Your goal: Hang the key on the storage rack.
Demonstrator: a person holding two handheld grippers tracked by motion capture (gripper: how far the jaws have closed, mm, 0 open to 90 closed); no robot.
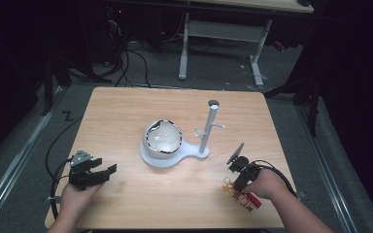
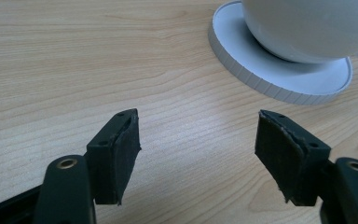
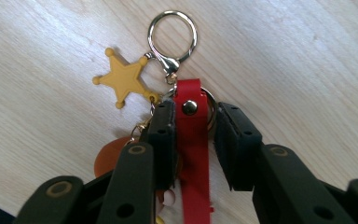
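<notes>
A keychain lies near the table's front right edge. It has a red strap, a yellow star charm and a silver ring. My right gripper straddles the red strap: one jaw touches it and the other stands a small gap off, so it is open. In the high view that right gripper points down at the keychain. My left gripper rests at the front left, open and holding nothing, and its view faces the white round base.
A glossy white globe sits on a white base at mid-table, with a white post bearing small pegs beside it. Bare wooden table lies between the two grippers. Beyond the table are cables and a desk frame.
</notes>
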